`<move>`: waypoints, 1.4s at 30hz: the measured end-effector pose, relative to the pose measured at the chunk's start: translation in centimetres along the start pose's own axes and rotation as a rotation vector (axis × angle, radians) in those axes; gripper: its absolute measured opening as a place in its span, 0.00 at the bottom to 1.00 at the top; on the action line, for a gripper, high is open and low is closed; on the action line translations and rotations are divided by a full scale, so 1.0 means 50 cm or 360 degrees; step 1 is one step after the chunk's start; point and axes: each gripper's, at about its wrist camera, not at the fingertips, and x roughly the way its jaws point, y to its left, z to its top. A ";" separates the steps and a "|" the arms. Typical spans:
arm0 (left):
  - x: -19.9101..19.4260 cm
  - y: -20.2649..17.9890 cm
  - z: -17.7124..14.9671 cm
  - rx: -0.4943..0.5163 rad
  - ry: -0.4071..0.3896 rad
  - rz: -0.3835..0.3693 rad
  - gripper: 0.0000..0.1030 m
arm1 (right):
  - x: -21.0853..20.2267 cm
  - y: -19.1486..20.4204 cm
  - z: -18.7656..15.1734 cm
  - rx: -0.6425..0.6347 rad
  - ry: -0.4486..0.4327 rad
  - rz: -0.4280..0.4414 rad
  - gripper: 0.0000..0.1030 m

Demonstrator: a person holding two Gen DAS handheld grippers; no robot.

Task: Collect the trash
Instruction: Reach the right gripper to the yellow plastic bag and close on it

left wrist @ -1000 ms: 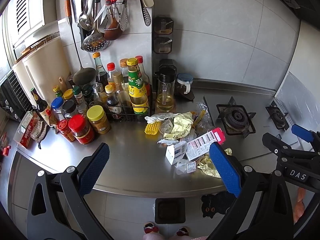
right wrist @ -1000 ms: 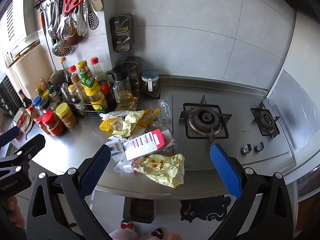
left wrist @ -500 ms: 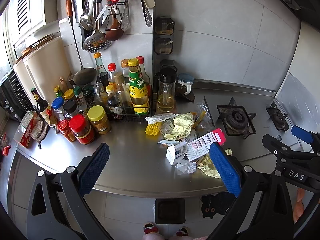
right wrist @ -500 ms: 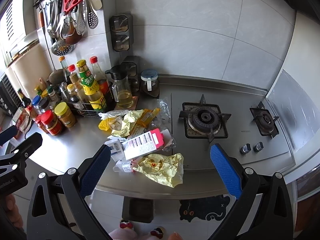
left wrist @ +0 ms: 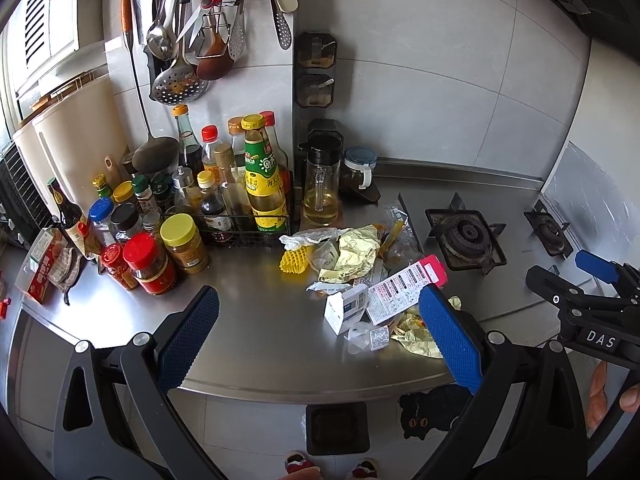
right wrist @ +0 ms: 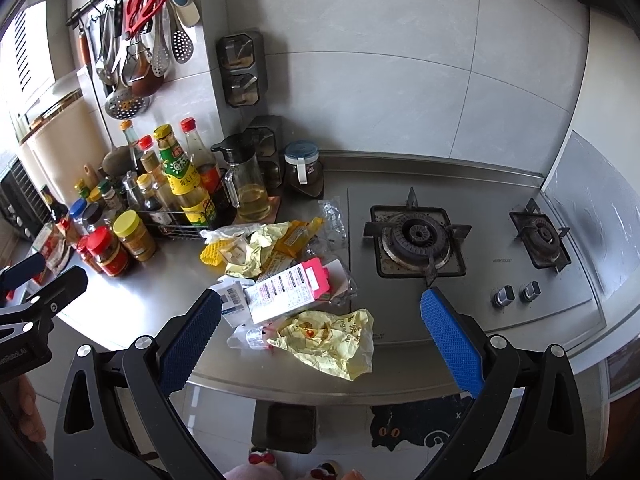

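Observation:
A pile of trash lies on the steel counter [left wrist: 248, 320]: a yellow crumpled wrapper [right wrist: 332, 340] at the front edge, a white-and-pink carton [right wrist: 292, 290], a small white box [left wrist: 346, 310], crumpled yellow paper [left wrist: 356, 252], yellow foam netting [left wrist: 294, 260] and clear plastic [right wrist: 334, 216]. My left gripper [left wrist: 320, 336] is open and empty, held in front of the counter edge. My right gripper [right wrist: 320, 340] is open and empty, with the yellow wrapper between its fingers in view. A dark bin [right wrist: 286, 426] stands on the floor below the counter.
Sauce bottles in a wire rack [left wrist: 244, 184] and several jars [left wrist: 150, 264] crowd the counter's left. A glass oil jug [left wrist: 320, 184] stands behind the trash. Gas burners [right wrist: 418, 240] lie to the right. Utensils [left wrist: 200, 32] hang on the wall.
Both views have shifted only slightly; the grippers stay open and nothing on the counter has moved.

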 end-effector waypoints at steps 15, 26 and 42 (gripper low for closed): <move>0.196 0.012 -0.091 0.0071 0.0135 -0.0218 0.92 | 0.192 -0.051 -0.117 0.0057 0.0220 -0.0022 0.97; 0.314 0.001 -0.110 0.0256 0.0100 -0.0294 0.90 | 0.293 -0.064 -0.166 0.0179 0.0347 0.0082 0.81; 0.433 -0.037 -0.102 0.0446 0.0240 -0.0425 0.66 | 0.404 -0.084 -0.191 0.0304 0.0519 0.0098 0.76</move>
